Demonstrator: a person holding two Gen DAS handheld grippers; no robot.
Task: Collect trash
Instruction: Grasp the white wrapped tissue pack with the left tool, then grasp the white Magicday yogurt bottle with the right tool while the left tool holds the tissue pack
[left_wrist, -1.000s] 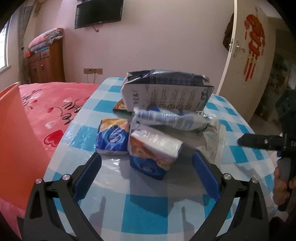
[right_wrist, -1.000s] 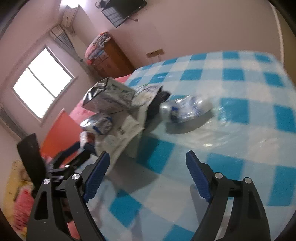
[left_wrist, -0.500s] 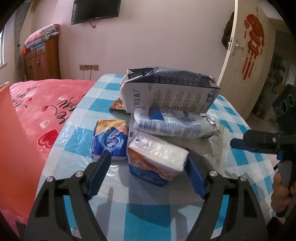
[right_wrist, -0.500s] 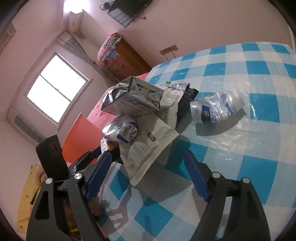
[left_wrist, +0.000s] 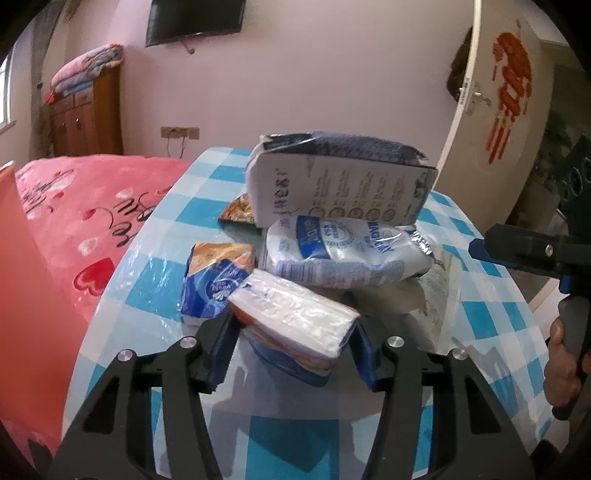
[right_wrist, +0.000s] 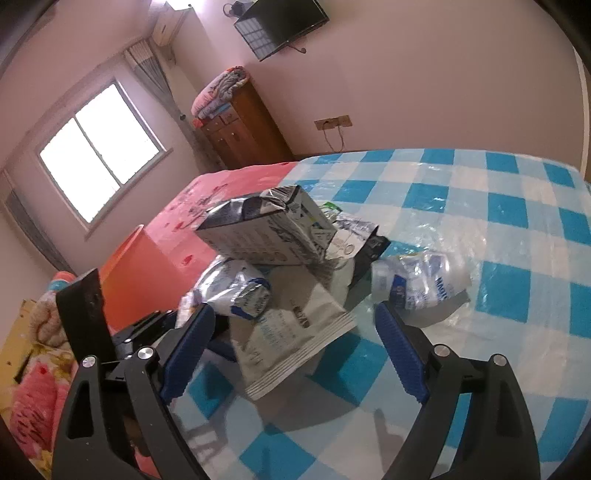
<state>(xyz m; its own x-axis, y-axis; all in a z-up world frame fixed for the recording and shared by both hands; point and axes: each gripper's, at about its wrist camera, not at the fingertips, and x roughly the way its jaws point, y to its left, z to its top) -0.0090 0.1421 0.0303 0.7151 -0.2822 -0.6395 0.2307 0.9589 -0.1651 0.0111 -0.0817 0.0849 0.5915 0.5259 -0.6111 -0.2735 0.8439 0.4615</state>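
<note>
A pile of trash lies on the blue-checked table (left_wrist: 295, 443). It holds a grey milk carton (left_wrist: 343, 184) on top, a white and blue pouch (left_wrist: 343, 254) under it, and a blue and orange packet (left_wrist: 214, 280). A plastic-wrapped tissue pack (left_wrist: 295, 325) is nearest. My left gripper (left_wrist: 291, 350) is closing, and its blue pads touch both ends of that tissue pack. My right gripper (right_wrist: 295, 354) is opening, with the near corner of a flat white wrapper (right_wrist: 295, 332) between its jaws, not pressed. A crushed clear bottle (right_wrist: 417, 284) lies just beyond its right finger.
An orange bin (left_wrist: 29, 277) stands left of the table, against a bed with a pink cover (left_wrist: 92, 206). A wooden cabinet (left_wrist: 85, 114) is at the back left and a door (left_wrist: 498, 110) at the right. A hand holds the right gripper (left_wrist: 517, 254) at the table's right edge.
The left jaws have drawn in from wide open until they meet the tissue pack. The right gripper has risen and rolled, and the flat wrapper now lies between its fingers.
</note>
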